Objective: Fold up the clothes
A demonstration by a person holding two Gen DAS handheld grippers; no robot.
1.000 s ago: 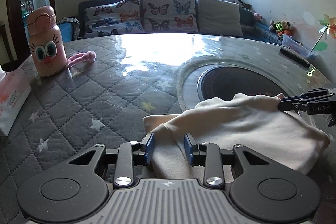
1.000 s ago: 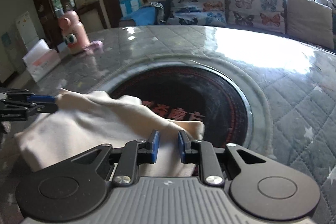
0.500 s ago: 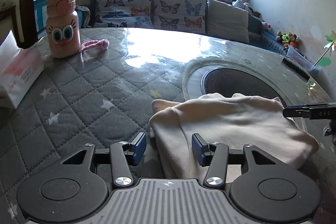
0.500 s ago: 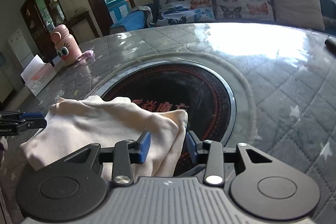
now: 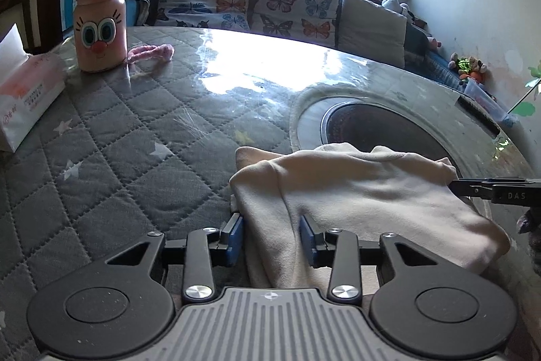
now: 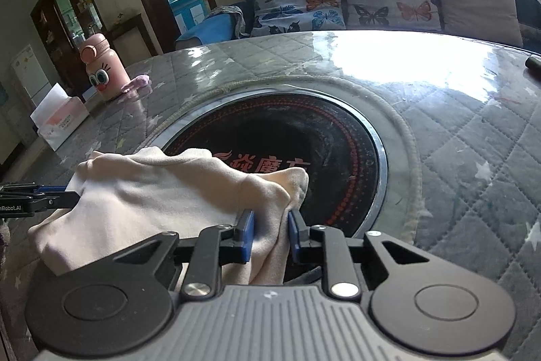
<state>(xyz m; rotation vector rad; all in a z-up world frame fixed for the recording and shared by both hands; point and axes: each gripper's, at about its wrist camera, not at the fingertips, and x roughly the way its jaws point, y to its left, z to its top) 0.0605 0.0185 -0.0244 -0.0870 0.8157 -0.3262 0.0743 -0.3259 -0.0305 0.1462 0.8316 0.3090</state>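
One pink bottle, tissue box well beyond cream garment.

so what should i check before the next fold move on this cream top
1. Right claw grip on the cream top: jaws have just closed further, pads press the cloth: ok
2. Left claw grip: also just closed further, cloth fills the gap, firm pinch: cannot tell
3. Top lying flat: bunched and wrinkled: not ok
4. Top off the round hotplate: its far edge lies over the hotplate: not ok
5. Pink bottle and tissue box out of the way: well apart from the top: ok
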